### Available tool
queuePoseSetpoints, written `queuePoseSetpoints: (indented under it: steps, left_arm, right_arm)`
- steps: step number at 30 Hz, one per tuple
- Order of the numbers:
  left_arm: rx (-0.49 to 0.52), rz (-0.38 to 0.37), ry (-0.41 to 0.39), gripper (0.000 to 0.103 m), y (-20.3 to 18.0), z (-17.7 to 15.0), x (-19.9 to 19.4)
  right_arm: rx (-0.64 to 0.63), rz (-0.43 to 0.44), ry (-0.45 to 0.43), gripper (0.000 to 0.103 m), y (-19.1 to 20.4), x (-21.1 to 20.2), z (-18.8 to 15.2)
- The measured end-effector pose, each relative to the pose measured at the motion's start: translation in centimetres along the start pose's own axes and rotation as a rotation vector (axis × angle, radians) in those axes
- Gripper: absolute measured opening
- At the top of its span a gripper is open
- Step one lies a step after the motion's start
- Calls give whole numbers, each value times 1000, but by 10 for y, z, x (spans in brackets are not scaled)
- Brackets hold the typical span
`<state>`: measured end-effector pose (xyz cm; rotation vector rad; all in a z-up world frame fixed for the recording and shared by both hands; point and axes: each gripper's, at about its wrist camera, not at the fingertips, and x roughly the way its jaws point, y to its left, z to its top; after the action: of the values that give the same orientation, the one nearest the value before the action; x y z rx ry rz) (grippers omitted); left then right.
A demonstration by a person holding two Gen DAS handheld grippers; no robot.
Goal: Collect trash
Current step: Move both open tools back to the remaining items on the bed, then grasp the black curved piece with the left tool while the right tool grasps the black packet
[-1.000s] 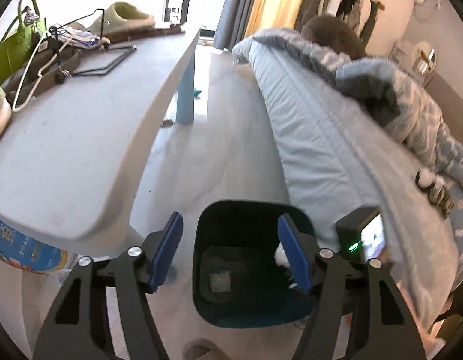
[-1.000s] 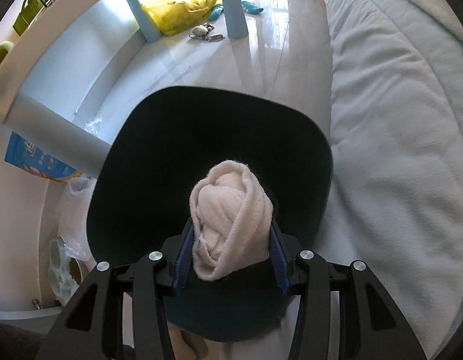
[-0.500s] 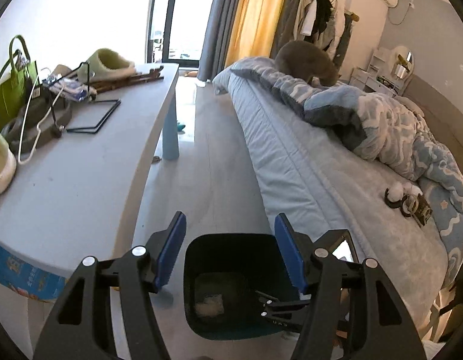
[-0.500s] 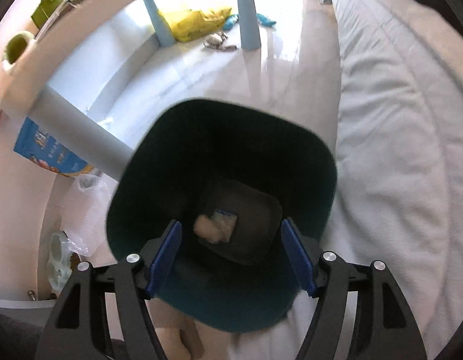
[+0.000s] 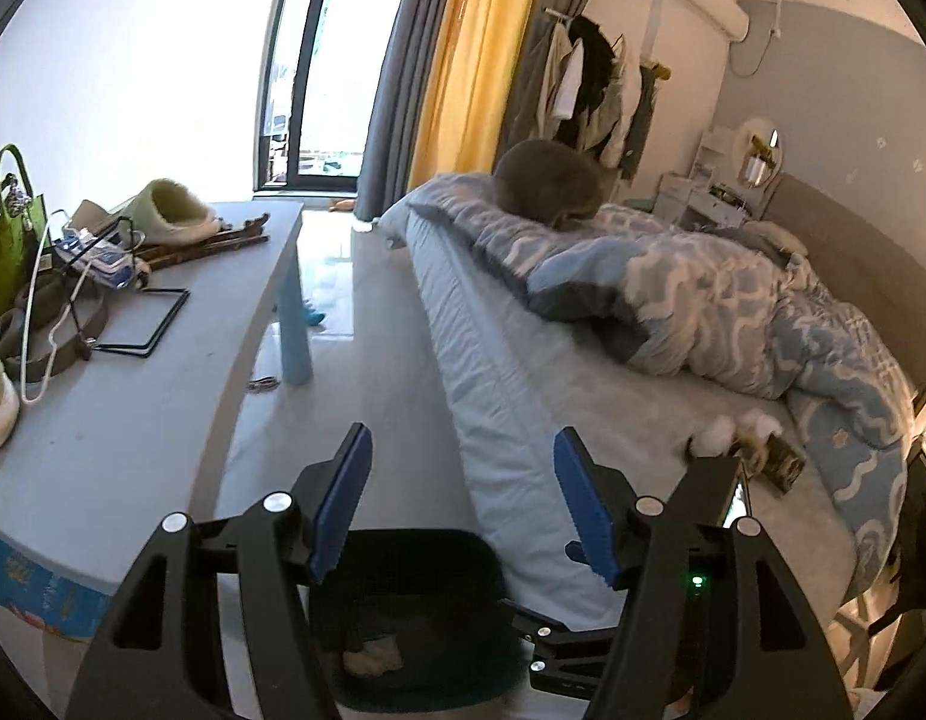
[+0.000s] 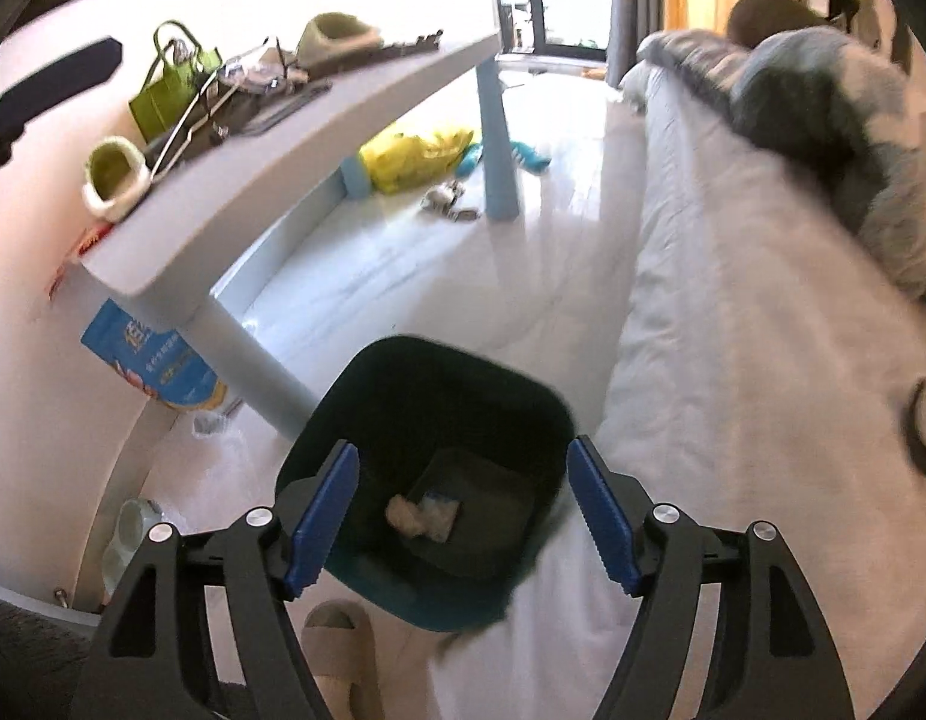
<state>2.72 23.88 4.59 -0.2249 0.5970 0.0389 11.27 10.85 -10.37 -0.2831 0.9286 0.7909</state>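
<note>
A dark teal trash bin (image 6: 505,390) stands on the floor between the grey table and the bed. A crumpled white tissue wad (image 6: 404,513) lies at its bottom beside a small pale scrap (image 6: 439,517). The bin also shows in the left wrist view (image 5: 463,552), with the wad (image 5: 373,654) inside. My right gripper (image 6: 463,510) is open and empty above the bin. My left gripper (image 5: 463,498) is open and empty, above the bin's rim. More white wads (image 5: 718,435) lie on the bed.
A grey table (image 5: 133,396) at left carries a green bag (image 5: 7,240), cables and a slipper (image 5: 175,210). The bed (image 5: 553,396) with a blue quilt (image 5: 733,306) is at right. A yellow bag (image 6: 415,156) lies under the table. A beige slipper (image 6: 337,648) is by the bin.
My right gripper opened and dropped the white wad into the bin, then rose and tilted up. The left gripper also lifted, now facing across the room.
</note>
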Motion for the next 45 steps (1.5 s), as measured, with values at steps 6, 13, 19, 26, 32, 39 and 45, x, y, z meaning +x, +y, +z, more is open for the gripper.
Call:
queuePoseSetpoints:
  steps: [6,13,19,26,32,39,45]
  left_arm:
    - [24,-25,-11,74,-31,4,9]
    - [31,-68,-9,79,-65,5,23]
    - [53,-104,1,80,-100,4,37]
    - [83,-143,24,84,-134,-2,59]
    - [137,-152,57,85,-161,-12,82]
    - [180,-164,90,85,-185,-21,108]
    - [222,-158,122,85,-199,-29,131]
  right_arm:
    - [30,-22,-55,74,-29,-30,-4]
    - [23,-93,-119,78,-58,-65,-14]
    - [23,-155,-164,81,-88,-92,-27]
    - [20,-215,-188,82,-120,-117,-47]
    - [17,-264,-195,82,-143,-131,-60]
    - [-2,-320,-201,86,-172,-144,-72]
    - [4,-349,-197,86,-202,-150,-85]
